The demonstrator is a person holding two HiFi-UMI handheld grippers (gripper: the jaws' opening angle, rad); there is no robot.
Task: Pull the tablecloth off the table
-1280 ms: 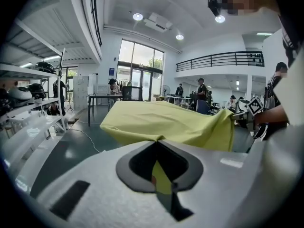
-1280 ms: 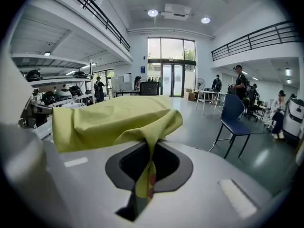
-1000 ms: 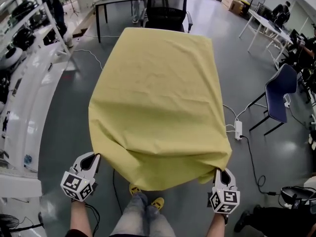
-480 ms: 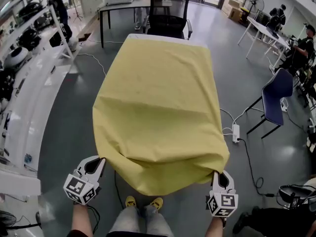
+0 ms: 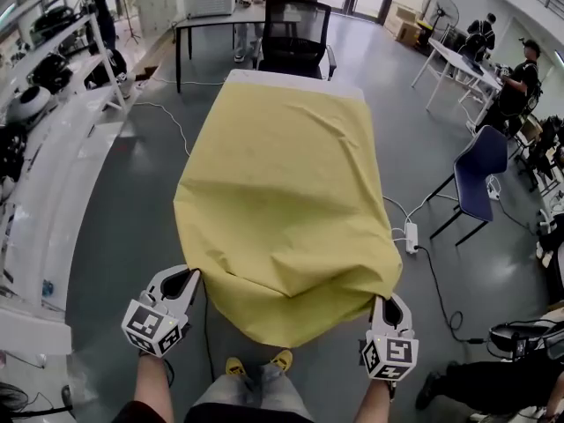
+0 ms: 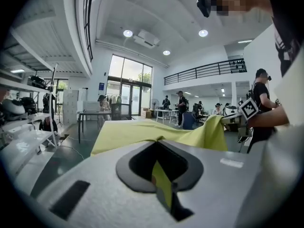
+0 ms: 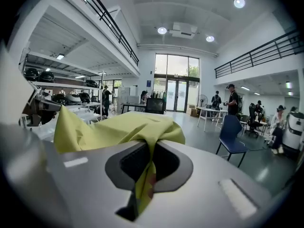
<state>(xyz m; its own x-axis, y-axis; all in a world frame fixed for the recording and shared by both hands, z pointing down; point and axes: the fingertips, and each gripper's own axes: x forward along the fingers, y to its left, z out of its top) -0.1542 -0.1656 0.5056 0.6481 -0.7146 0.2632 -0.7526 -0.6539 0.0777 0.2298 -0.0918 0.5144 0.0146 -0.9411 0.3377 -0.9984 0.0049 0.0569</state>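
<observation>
Since a second ago, the cloth (image 5: 282, 192) has been drawn nearer, and a pale strip of table (image 5: 295, 81) has been bared at the far end. Matte yellow fabric is seen, creased and wrinkled, draped over most of the table, its near edge sagging in a loose fold between the grippers. One near corner is clamped in the closed left gripper (image 5: 183, 280), the other in the closed right gripper (image 5: 389, 309). In each gripper view a thin pinched strip of cloth is seen between the jaws.
</observation>
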